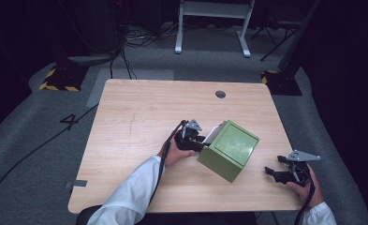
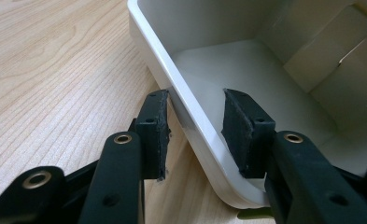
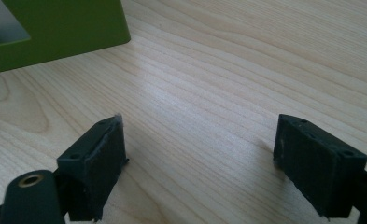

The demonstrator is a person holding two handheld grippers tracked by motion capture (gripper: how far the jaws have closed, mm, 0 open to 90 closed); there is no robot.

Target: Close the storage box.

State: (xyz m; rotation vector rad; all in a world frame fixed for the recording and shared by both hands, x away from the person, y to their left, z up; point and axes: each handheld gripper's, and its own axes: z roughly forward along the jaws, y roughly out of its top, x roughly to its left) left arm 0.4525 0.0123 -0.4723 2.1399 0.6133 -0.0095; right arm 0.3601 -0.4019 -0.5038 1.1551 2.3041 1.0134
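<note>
1. High view: a green box (image 1: 229,150) is seen lying on its side on the wooden desk (image 1: 139,122), right of centre, with its white-lined opening turned toward the person's left.
2. The left hand-held gripper (image 1: 194,139) is held at that opening. In the left gripper view, the white rim (image 2: 181,112) of the box passes between the jaws, one pad (image 2: 155,133) outside the wall and the other inside the cavity. A gap is visible on both sides, so the jaws are judged partly open and not yet clamped on the wall.
3. The right hand-held gripper (image 1: 284,172) is held just above the desk, well apart from the box on its right. In the right gripper view its jaws stand wide and nothing is held between them; a green corner of the box (image 3: 55,32) is seen farther off.
4. The box is judged to be light and stiff, probably thin plastic or card with a smooth white lining. The glossy surface may be slippery under the pads.
5. The rim wall is judged the sensible place to be gripped, since it is thin enough to fit the jaws. Because the box is hollow, it could pivot or tip if pinched at one edge alone.
</note>
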